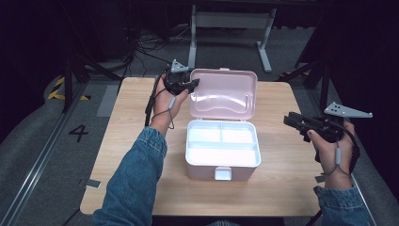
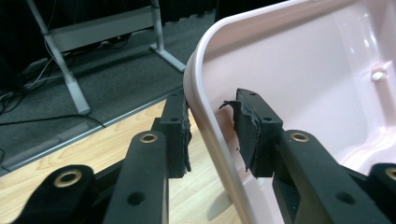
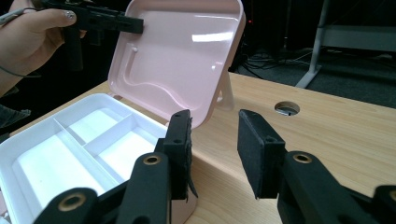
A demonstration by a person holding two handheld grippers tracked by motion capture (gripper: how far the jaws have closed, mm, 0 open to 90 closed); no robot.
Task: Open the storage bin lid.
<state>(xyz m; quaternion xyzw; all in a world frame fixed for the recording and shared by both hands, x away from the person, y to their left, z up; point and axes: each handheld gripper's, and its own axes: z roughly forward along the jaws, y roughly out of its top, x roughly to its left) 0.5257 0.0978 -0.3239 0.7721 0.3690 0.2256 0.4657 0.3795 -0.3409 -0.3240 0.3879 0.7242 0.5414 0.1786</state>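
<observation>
A pink box (image 1: 221, 173) stands mid-table with its lid (image 1: 226, 92) raised upright at the back. Inside sits a white tray (image 1: 189, 141) with three bare compartments. My left gripper (image 1: 193, 84) is at the lid's left edge. In the left gripper view its jaws (image 2: 212, 130) are open and straddle the lid's rim (image 2: 198, 93), one pad outside and one inside. My right gripper (image 1: 289, 120) hovers right of the box, open with nothing between its pads (image 3: 215, 140). In the right gripper view the lid (image 3: 182, 51), the tray (image 3: 28, 135) and the left gripper (image 3: 133, 23) show ahead.
The wooden table (image 1: 282, 188) has a round cable hole (image 3: 286, 108) behind the box on the right. A white desk frame (image 1: 230, 21) and floor cables lie beyond the far edge. A "4" mark (image 1: 78, 133) is on the floor at left.
</observation>
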